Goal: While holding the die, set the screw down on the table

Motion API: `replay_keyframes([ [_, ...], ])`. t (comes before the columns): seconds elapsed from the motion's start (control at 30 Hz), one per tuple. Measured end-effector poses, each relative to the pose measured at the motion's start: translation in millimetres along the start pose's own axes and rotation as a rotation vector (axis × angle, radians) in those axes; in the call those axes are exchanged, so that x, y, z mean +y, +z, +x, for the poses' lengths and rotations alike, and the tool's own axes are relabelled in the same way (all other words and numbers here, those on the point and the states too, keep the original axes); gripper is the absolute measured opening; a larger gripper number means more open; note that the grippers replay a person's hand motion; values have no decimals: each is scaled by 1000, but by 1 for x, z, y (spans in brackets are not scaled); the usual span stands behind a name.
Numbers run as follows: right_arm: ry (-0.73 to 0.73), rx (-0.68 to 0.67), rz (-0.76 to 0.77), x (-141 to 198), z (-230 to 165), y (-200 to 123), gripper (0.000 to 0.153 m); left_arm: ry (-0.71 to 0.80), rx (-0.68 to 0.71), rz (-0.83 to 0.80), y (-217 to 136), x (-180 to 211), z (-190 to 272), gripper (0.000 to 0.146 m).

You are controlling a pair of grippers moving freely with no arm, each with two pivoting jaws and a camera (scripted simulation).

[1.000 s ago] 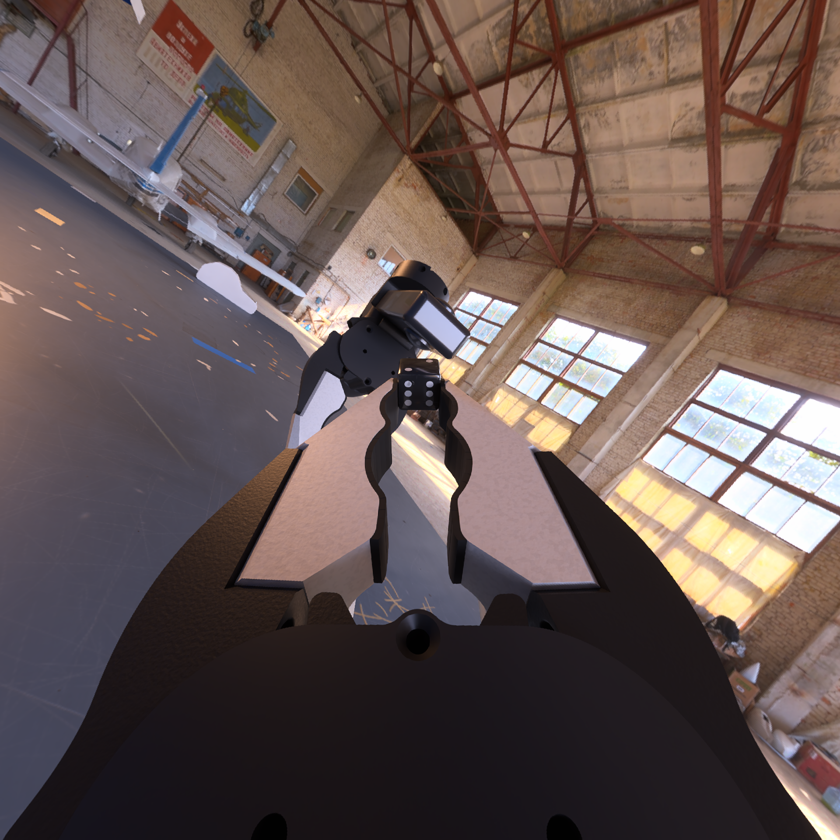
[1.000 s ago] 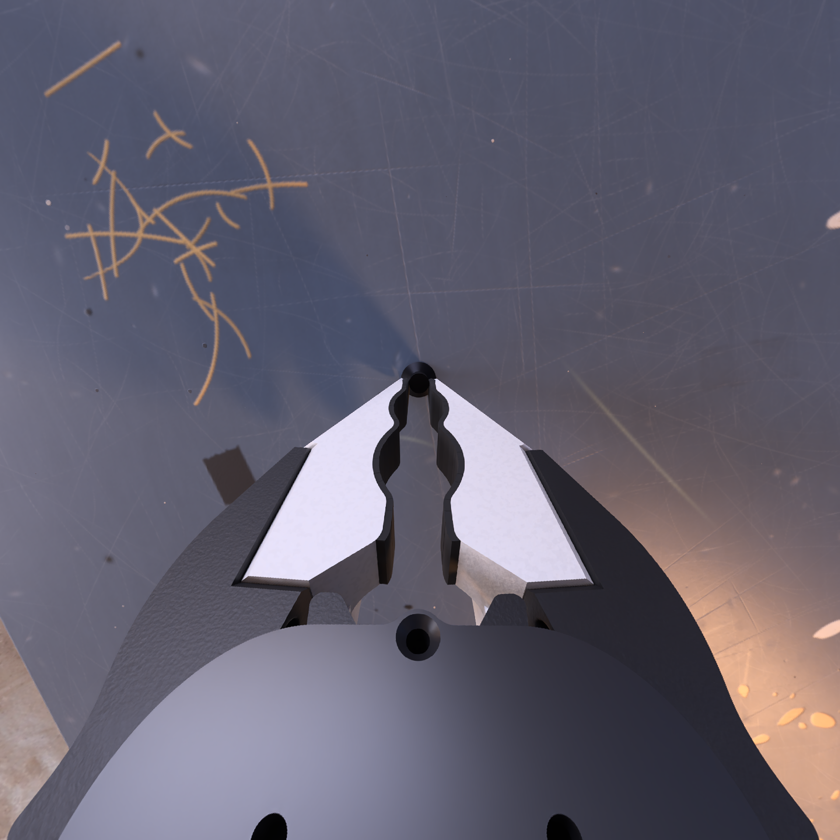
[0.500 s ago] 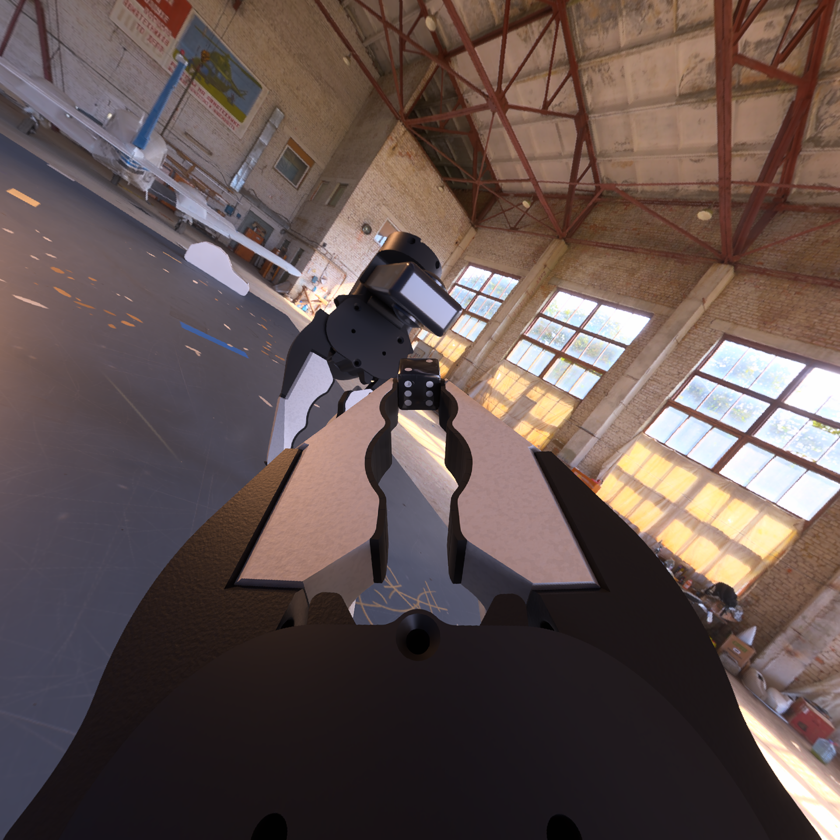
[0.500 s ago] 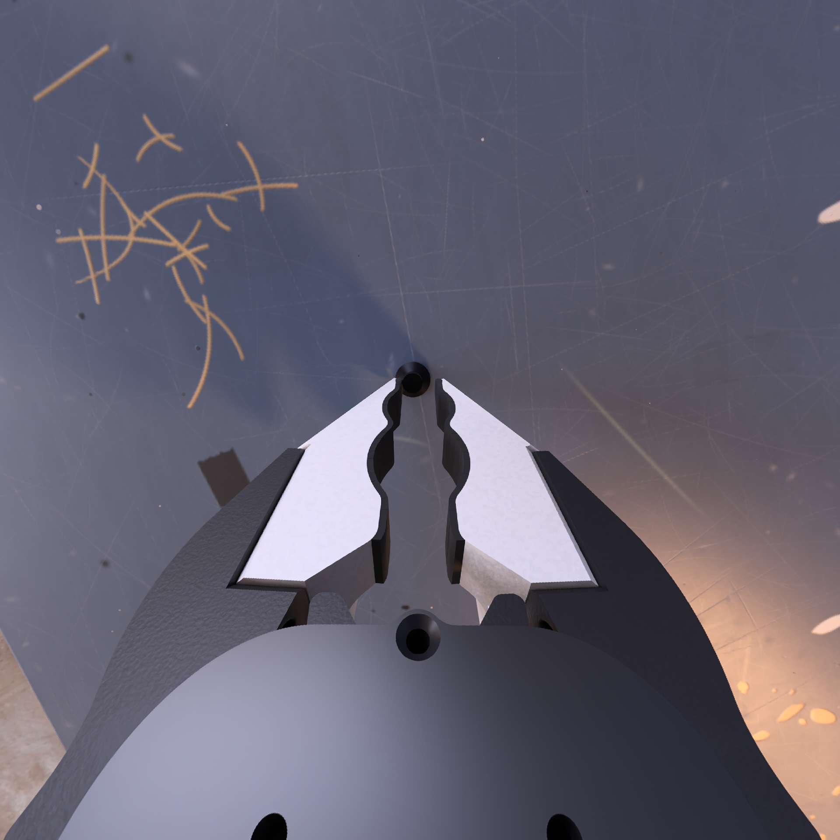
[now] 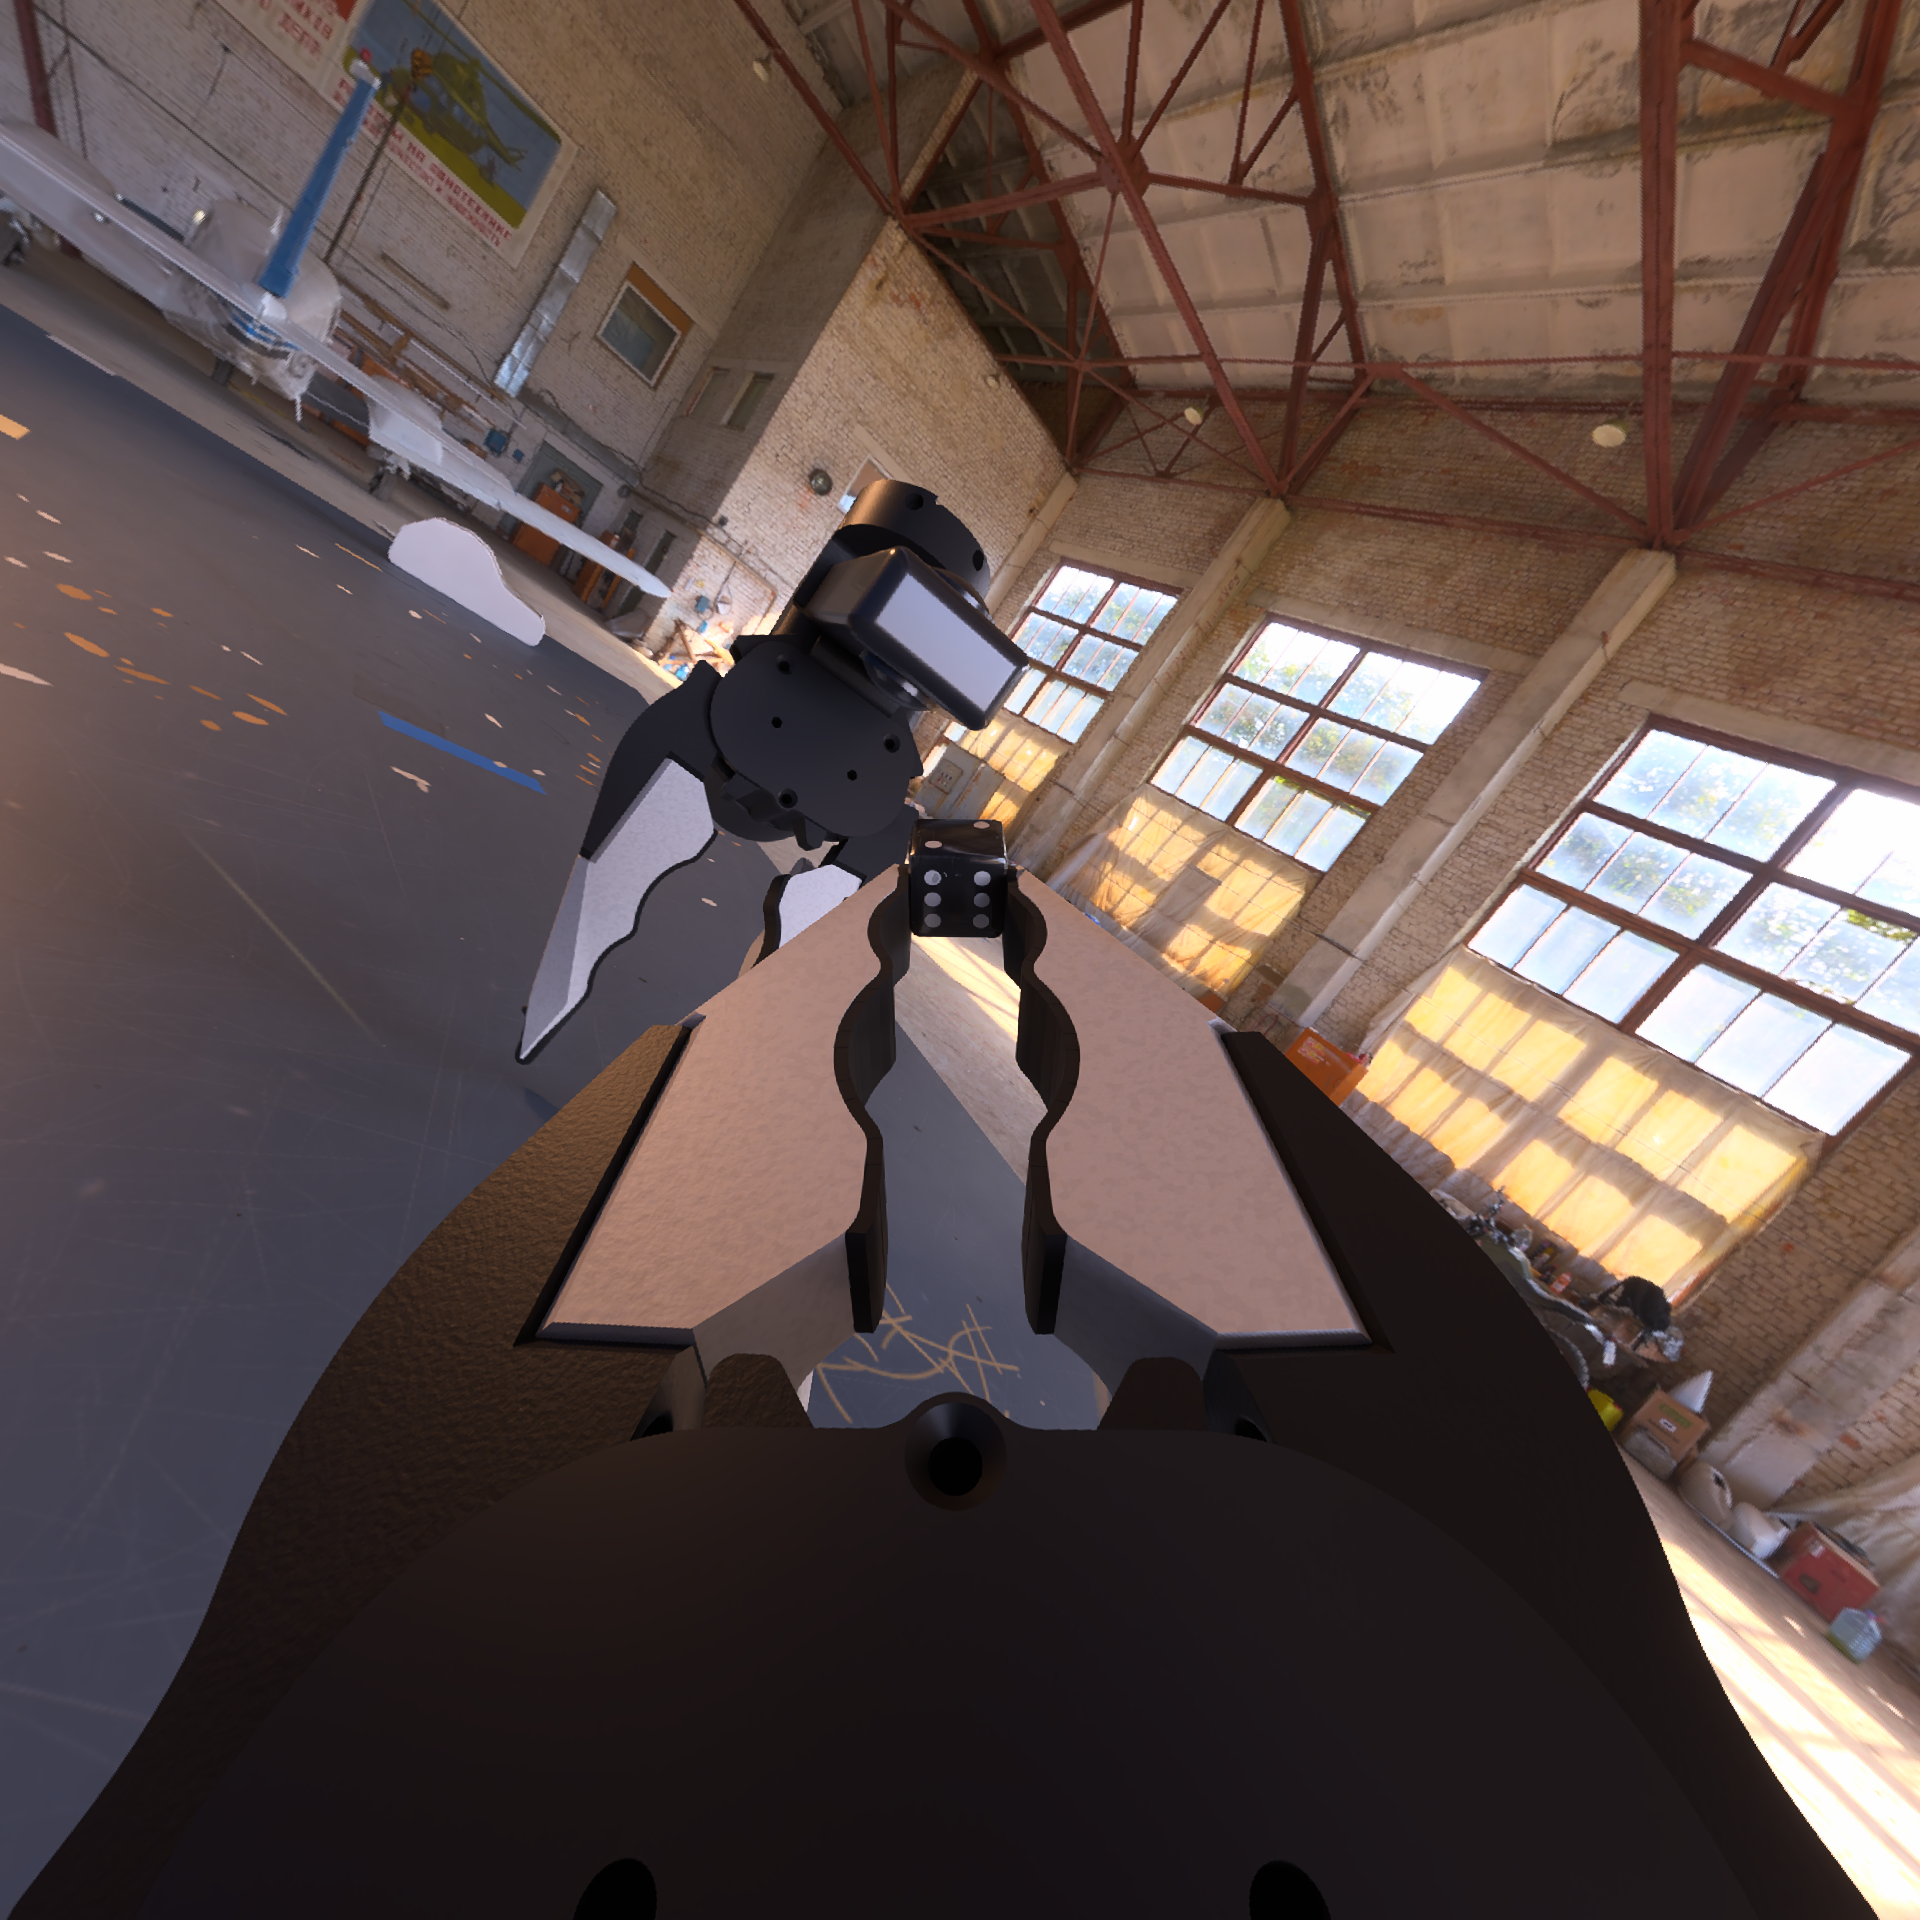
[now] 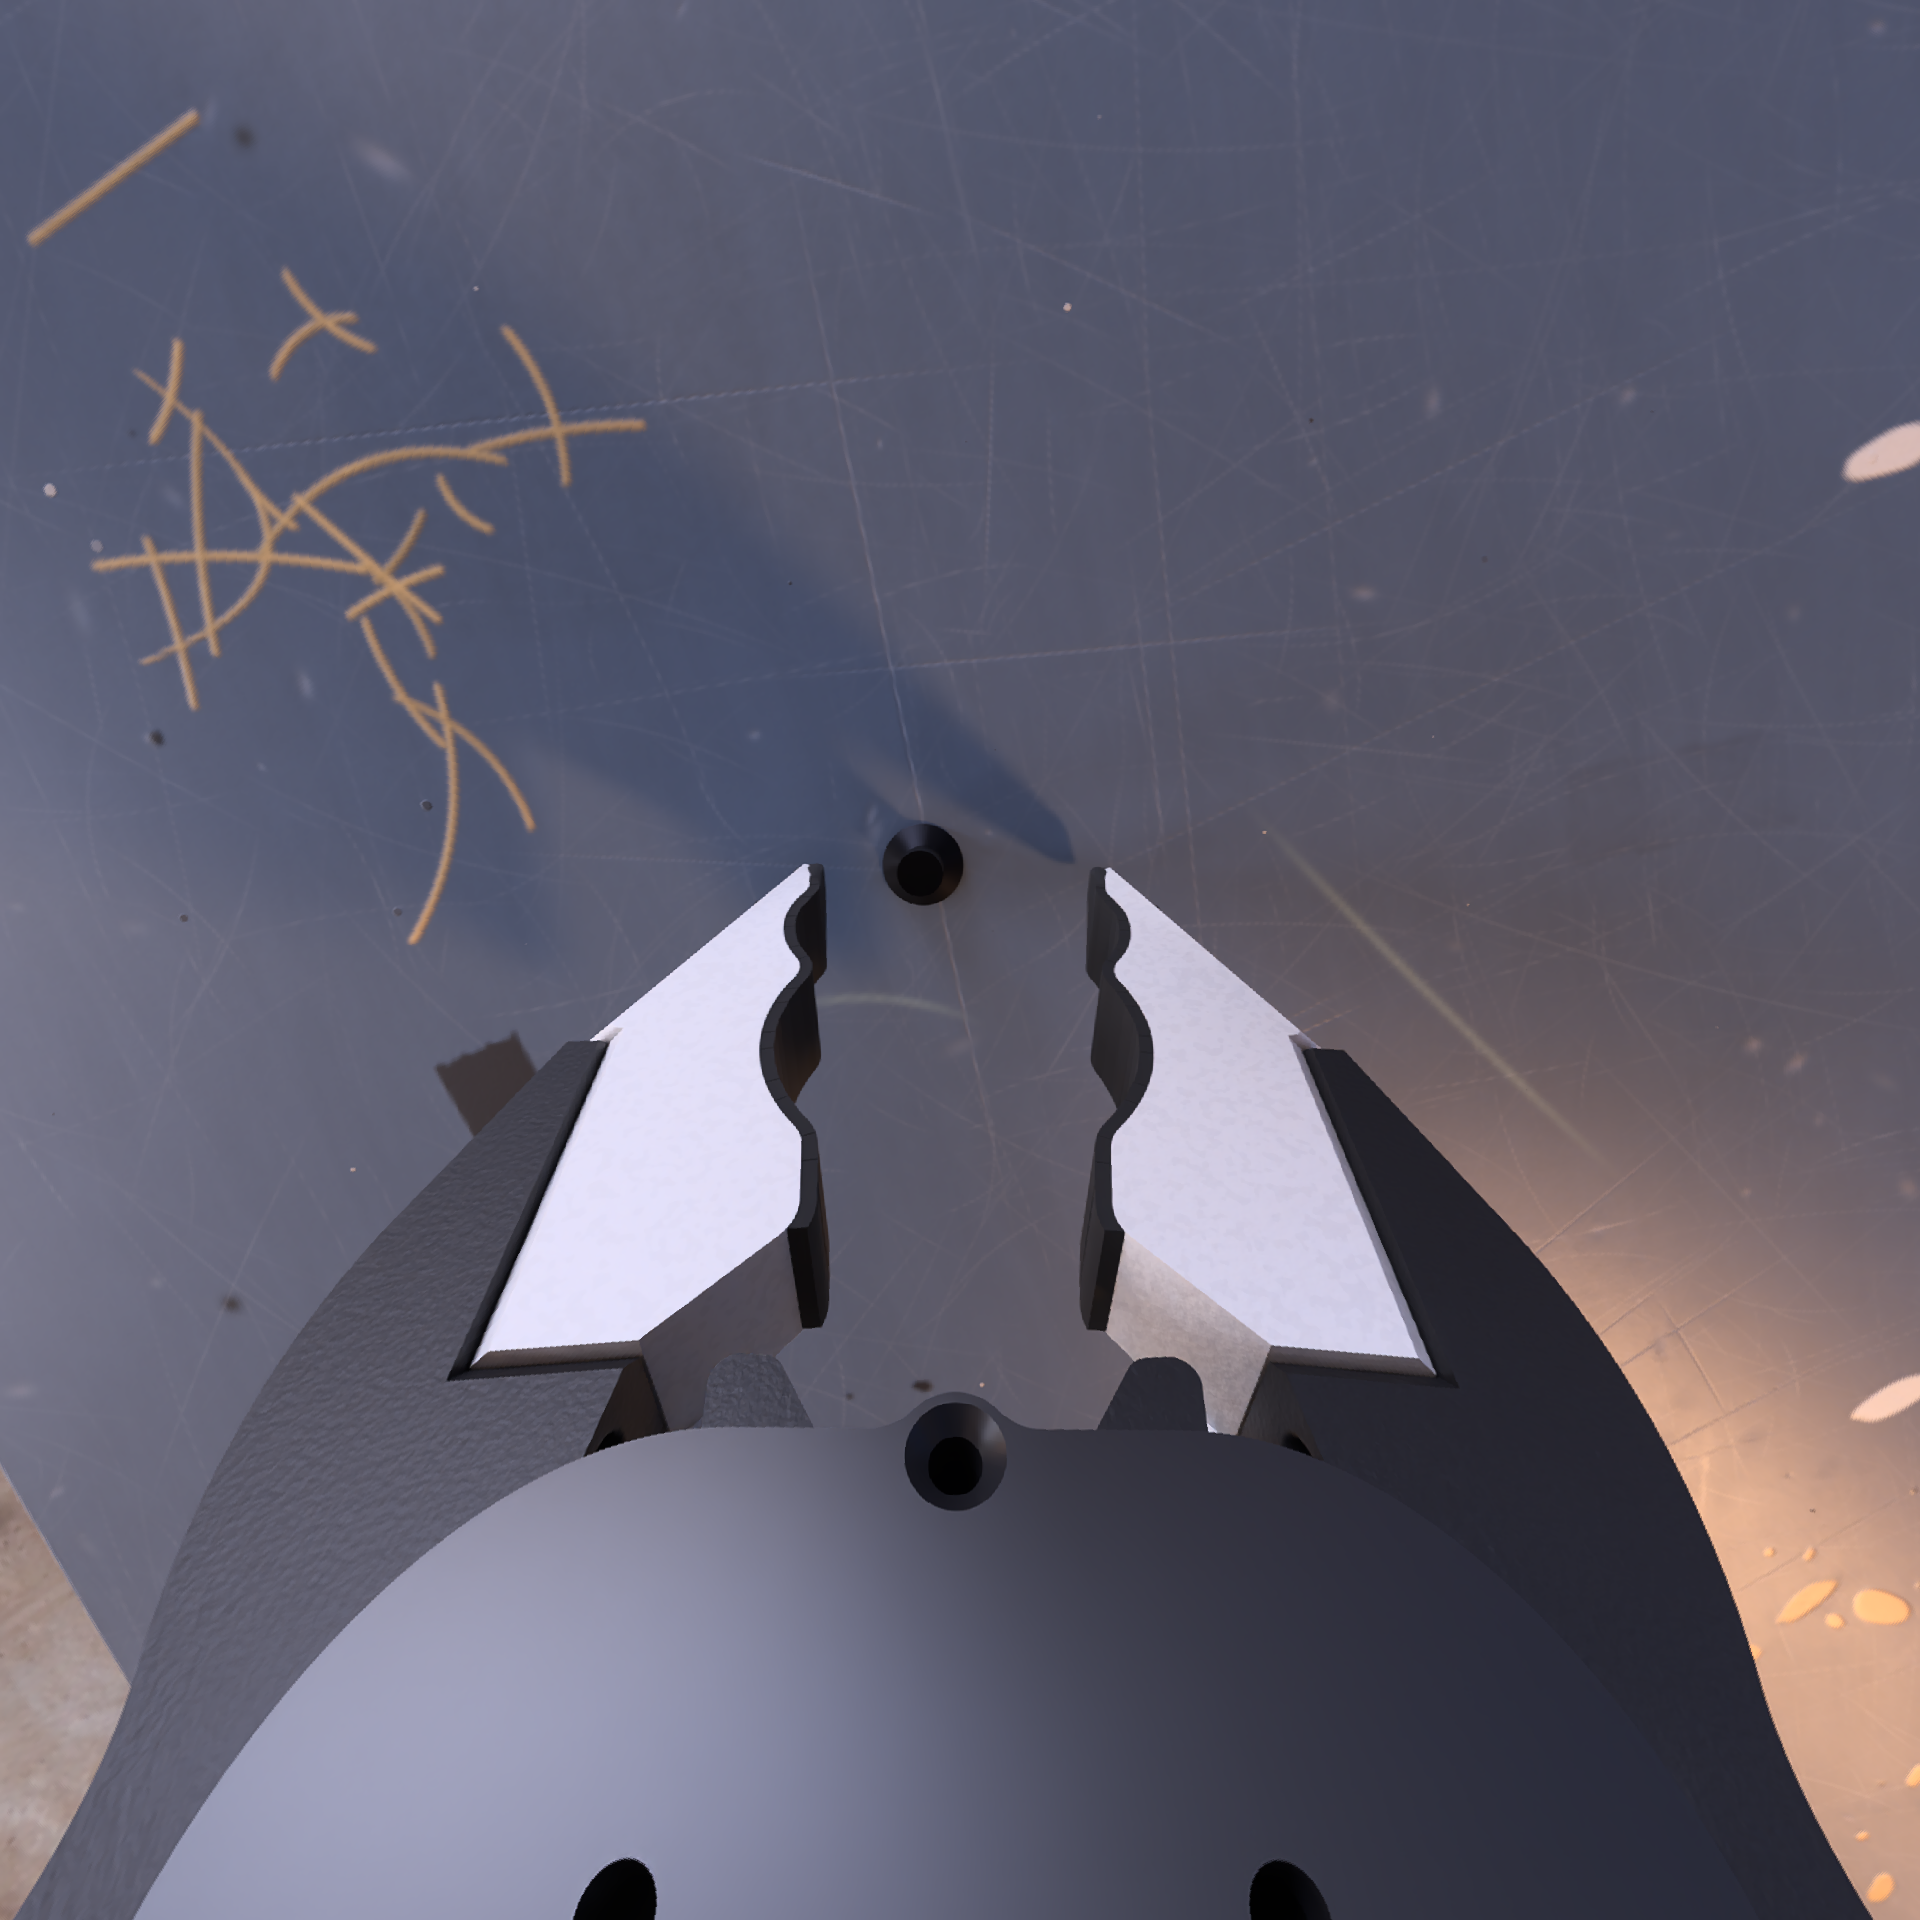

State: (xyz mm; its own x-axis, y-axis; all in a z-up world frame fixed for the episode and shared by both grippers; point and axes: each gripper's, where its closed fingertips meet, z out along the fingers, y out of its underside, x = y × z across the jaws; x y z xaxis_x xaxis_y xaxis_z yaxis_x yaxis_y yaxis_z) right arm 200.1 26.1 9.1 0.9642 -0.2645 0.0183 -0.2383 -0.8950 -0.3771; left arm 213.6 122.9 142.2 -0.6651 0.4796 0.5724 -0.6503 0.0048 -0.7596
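In the left wrist view my left gripper (image 5: pixel 956 902) is shut on a black die with white pips (image 5: pixel 956 881), held at the fingertips above the table. The right gripper (image 5: pixel 665 956) shows beyond it, pointing down at the dark table (image 5: pixel 208 935) with its fingers spread. In the right wrist view my right gripper (image 6: pixel 954 883) is open and looks straight down. A small black screw (image 6: pixel 922 864) stands head-up on the table (image 6: pixel 1351 520) just past the fingertips, left of centre, touching neither finger.
Tan scratch marks (image 6: pixel 312 540) lie on the table to the left of the screw. The table's edge (image 6: pixel 42 1579) shows at the lower left. A white flat shape (image 5: pixel 468 577) lies far off on the table.
My right gripper has opened and let go of the screw, which now stands free on the table. My left gripper keeps the die and has tilted slightly.
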Motion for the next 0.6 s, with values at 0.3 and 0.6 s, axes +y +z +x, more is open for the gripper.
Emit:
replay_keyframes([
  [0.3,8,32,34,0,6,0,58,-4,0,3,0,0,-1,16],
  [0.6,67,24,64,3,12,0,66,-5,3,-4,0,1,0,16],
])
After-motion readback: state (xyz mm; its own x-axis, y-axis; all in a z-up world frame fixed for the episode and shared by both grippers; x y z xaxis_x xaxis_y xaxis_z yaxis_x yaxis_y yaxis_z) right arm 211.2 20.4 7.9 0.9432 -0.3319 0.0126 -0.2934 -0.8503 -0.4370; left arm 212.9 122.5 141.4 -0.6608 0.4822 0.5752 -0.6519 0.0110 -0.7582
